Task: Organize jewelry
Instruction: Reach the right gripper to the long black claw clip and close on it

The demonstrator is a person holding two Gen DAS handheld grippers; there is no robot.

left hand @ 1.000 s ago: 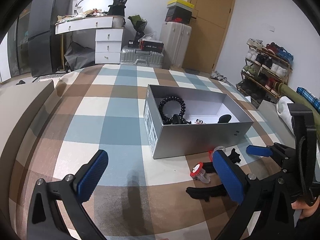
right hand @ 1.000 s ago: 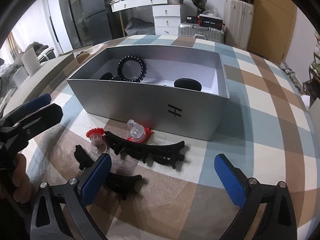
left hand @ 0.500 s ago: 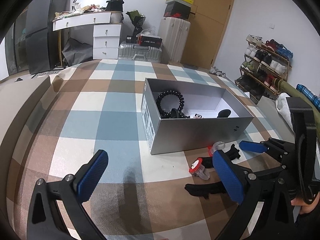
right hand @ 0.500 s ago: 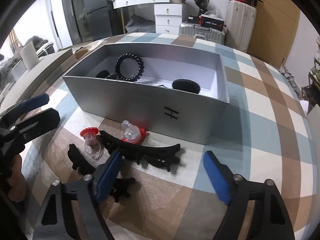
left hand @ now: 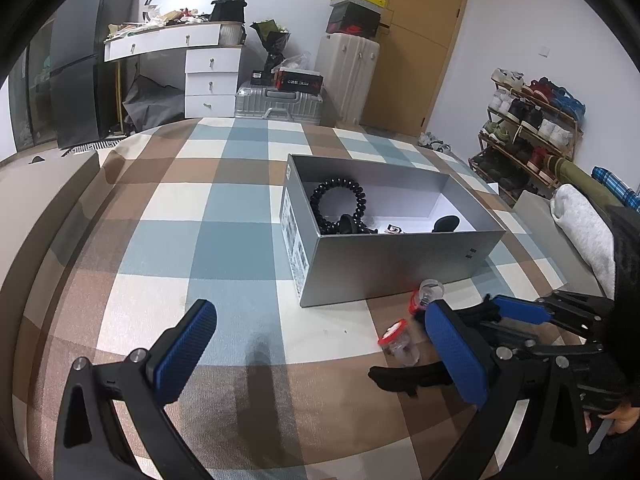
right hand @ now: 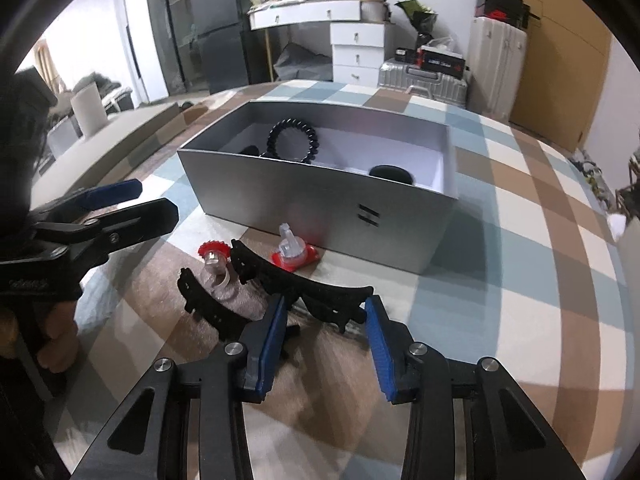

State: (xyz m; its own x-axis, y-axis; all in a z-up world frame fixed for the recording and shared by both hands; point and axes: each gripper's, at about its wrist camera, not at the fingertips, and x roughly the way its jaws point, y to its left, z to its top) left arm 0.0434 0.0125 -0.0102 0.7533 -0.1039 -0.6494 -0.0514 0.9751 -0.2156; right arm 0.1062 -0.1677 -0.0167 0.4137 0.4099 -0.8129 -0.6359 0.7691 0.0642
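An open silver box (right hand: 304, 196) stands on the checked cloth and holds a black spiral hair tie (right hand: 292, 140) and other dark pieces. In front of it lie two black toothed hair clips, a far clip (right hand: 304, 288) and a near clip (right hand: 208, 300), along with two red-and-clear trinkets (right hand: 214, 256) (right hand: 292, 252). My right gripper (right hand: 326, 312) is low over the far clip, its jaws closing with the clip's right part between them; I see no pad pressing. My left gripper (left hand: 320, 348) hovers wide open and holds nothing, left of the clips.
The checked cloth (left hand: 224, 240) covers a bed-like surface that drops off at its left edge. Behind it are a white dresser (left hand: 208, 76), suitcases (left hand: 348, 76) and a wooden door. A shoe rack (left hand: 532, 120) stands at the right.
The right gripper's jaws have narrowed from wide open to a small gap and come down around the far black clip. The left gripper has stayed open in place.
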